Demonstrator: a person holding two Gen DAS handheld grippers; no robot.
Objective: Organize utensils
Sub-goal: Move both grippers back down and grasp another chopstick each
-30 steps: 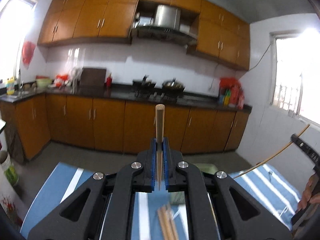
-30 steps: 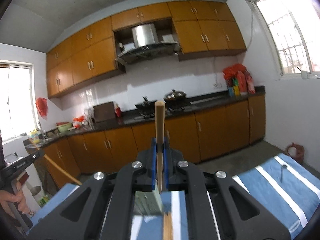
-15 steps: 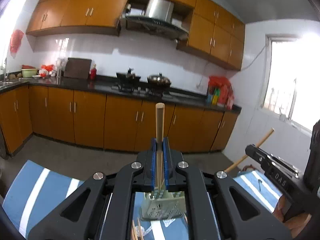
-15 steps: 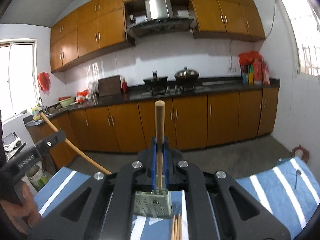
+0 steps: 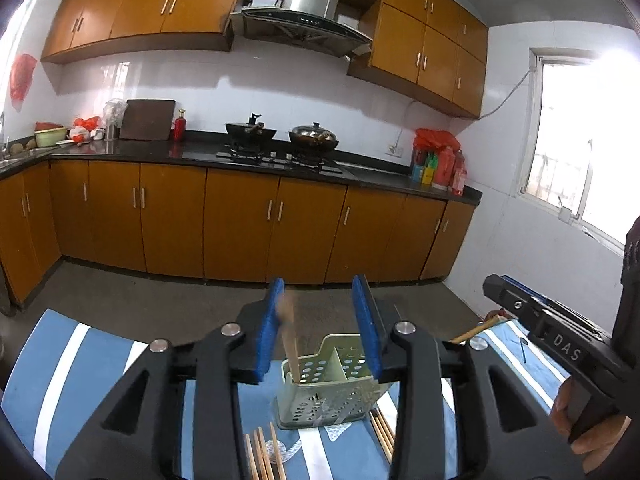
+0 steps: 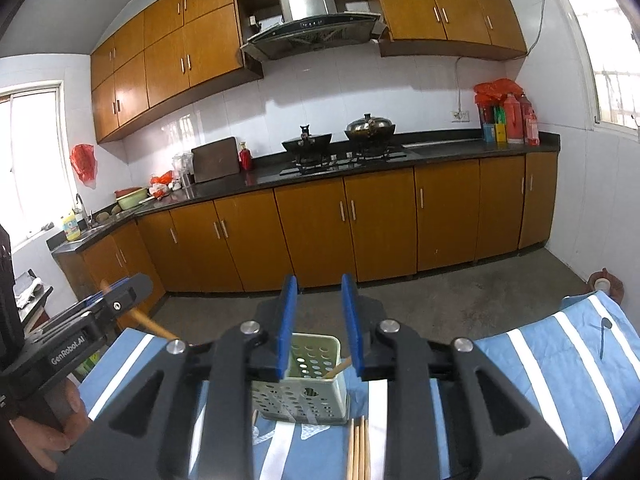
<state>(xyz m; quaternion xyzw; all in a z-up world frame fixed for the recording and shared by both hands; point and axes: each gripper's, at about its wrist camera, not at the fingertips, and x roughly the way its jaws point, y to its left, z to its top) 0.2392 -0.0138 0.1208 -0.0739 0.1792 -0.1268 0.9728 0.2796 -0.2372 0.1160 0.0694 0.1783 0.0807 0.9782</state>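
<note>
Chopstick [image 5: 289, 344] | blurred, leaning in green holder [image 5: 332, 384] on striped worktop [image 5: 80, 360] | left tongs [image 5: 320, 332] spread | right tongs [image 6: 318, 328] spread above holder | loose chopsticks [image 6: 359, 448] beside holder

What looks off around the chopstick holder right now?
Mostly tidy. The green holder stands upright on the striped cloth. One chopstick leans askew inside it rather than standing straight, and loose chopsticks lie on the cloth in front. Nothing looks spilled or damaged.
</note>
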